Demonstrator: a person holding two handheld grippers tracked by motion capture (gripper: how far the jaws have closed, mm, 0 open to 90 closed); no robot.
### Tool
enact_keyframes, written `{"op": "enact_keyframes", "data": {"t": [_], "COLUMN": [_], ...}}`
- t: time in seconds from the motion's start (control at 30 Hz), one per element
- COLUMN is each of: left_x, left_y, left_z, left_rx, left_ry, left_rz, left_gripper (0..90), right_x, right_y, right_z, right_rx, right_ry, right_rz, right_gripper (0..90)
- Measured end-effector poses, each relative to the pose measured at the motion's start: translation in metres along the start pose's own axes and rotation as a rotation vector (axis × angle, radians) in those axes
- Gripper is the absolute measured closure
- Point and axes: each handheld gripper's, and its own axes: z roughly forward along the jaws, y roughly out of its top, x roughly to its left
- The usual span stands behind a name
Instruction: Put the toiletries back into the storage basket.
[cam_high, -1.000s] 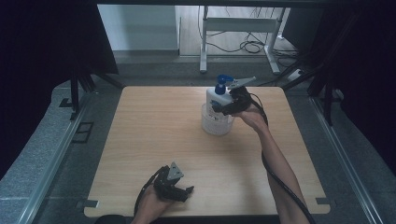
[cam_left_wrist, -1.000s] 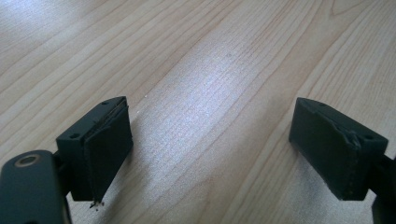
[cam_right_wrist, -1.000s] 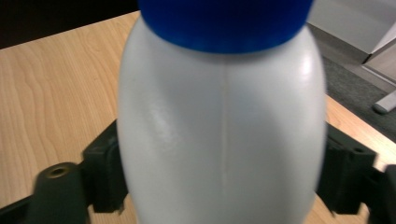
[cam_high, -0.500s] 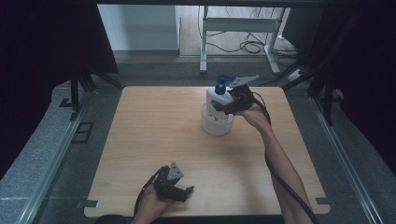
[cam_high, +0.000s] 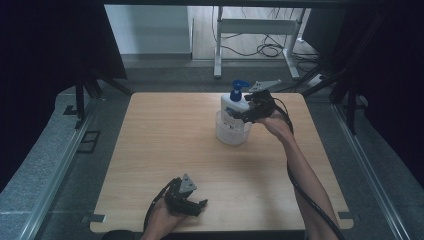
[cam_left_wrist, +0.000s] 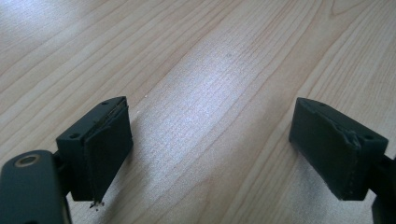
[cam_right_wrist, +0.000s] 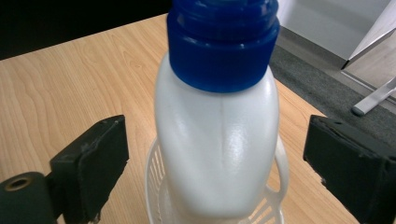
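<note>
Two claws, one pump bottle standing in a small white basket.

High view: the bottle (cam_high: 233, 107) stands in the basket (cam_high: 231, 134), upper right of centre on the counter (cam_high: 165, 140); the right claw (cam_high: 245, 116) sits beside it, the left claw (cam_high: 200, 205) low in frame.
Left gripper view: jaws apart over bare wood.
Right gripper view: jaws have just been opening, flanking the bottle (cam_right_wrist: 217, 154) without touching. Smooth, likely slippery plastic; grip its flat sides below the blue collar (cam_right_wrist: 223, 44).

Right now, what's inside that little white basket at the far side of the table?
A white pump bottle with a blue cap stands upright in the white slotted basket. The bottle's base and the basket floor beneath it are covered. The right gripper has just been opening, its pads off the bottle.
</note>
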Motion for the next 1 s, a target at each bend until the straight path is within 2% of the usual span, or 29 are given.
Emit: {"op": "enact_keyframes", "data": {"t": [0.4,1.0], "left_x": [0.0,0.0], "left_y": [0.0,0.0], "left_z": [0.0,0.0], "left_rx": [0.0,0.0], "left_ry": [0.001,0.0], "left_rz": [-0.001,0.003], "left_gripper": [12.6,12.6], "right_x": [0.005,0.013], "right_y": [0.0,-0.018], "right_z": [-0.009,-0.031], "right_rx": [0.01,0.003], "right_ry": [-0.02,-0.042], "right_rz": [-0.016,-0.029], "right_gripper": [0.7,0.6]}}
